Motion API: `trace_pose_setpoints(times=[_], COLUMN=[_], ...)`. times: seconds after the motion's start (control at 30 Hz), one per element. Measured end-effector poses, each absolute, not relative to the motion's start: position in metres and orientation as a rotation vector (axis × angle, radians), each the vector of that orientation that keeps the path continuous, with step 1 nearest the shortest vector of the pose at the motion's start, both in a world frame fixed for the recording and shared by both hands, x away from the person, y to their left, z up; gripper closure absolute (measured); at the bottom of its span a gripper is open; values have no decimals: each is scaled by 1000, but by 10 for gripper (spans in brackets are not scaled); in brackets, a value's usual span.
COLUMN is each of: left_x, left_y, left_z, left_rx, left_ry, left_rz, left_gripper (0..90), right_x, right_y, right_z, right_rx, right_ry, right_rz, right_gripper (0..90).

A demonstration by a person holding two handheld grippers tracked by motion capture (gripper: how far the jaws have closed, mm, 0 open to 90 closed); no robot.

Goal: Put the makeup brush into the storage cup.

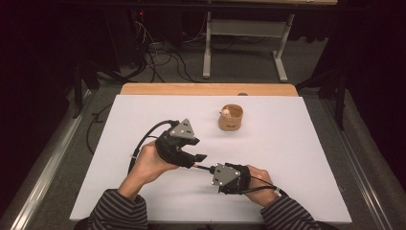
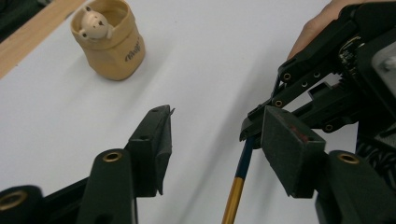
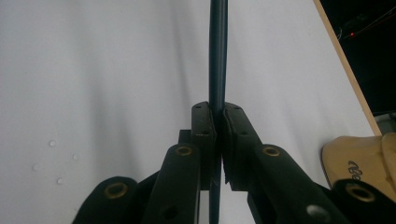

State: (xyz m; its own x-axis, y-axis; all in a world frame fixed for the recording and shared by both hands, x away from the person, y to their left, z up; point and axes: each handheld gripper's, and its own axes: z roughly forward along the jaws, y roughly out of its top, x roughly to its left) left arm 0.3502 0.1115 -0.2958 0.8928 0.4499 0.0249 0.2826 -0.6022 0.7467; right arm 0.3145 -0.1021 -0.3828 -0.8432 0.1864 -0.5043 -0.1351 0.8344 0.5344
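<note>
A slim dark-blue pen point(image 2: 240, 172) with a gold section lies between the two grippers, low over the white table. My right gripper point(image 3: 218, 109) is shut on the pen point(image 3: 218, 46), whose shaft runs straight out past its tips. In the high view this right gripper point(image 1: 210, 168) sits at front centre and points left. My left gripper point(image 2: 215, 121) is open; the pen passes between its jaws near the right pad point(image 2: 289, 149), and neither pad presses on it. Seen from above, the left gripper point(image 1: 197, 158) hangs just left of the right one, tips almost meeting.
A tan cup point(image 1: 231, 117) with a small bear figure point(image 2: 93, 23) in it stands upright behind the grippers, right of centre. A white sheet point(image 1: 287, 158) covers the table, with a wooden strip point(image 1: 206, 89) at the far edge. Table legs and cables lie beyond.
</note>
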Motion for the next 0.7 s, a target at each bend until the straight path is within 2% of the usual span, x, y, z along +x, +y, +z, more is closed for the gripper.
trace_pose_setpoints(times=[0.2, 0.7], left_x=[347, 342], left_y=[131, 149], left_z=[-287, -289], left_rx=[2165, 2109], left_ry=[560, 648], left_rz=[297, 359], left_gripper=[377, 254], right_x=[317, 323], right_y=[-109, -122], right_z=[-381, -375], right_rx=[73, 170], right_ry=[2465, 2502], right_rz=[757, 807], right_gripper=[868, 868])
